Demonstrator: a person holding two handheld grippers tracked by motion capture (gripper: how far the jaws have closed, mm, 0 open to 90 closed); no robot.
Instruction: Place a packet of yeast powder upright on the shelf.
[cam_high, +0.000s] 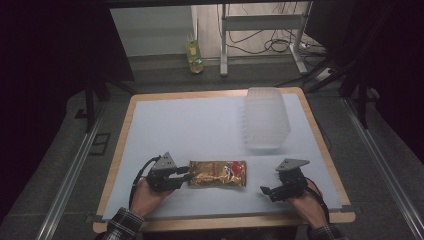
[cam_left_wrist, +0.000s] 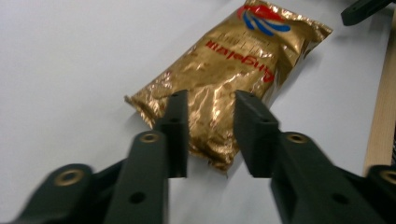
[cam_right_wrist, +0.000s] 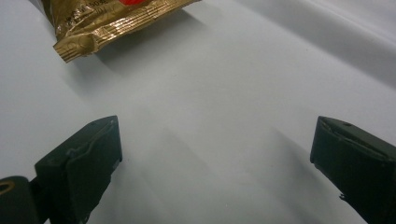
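Left tongs at lower left of the high view, jaws narrowed, pointing right. Right tongs at lower right, jaws spread wide, pointing left.

Dim high view with black, underexposed left and right margins, soft low-contrast detail, pale table cover evenly lit from above, glare on the gold foil packet, short soft shadow beside the packet in the right gripper view, near jaws blurred, out of focus.

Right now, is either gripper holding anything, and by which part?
The left gripper fingers straddle the gold packet at its near end; a firm grip cannot be told. The right gripper holds nothing.
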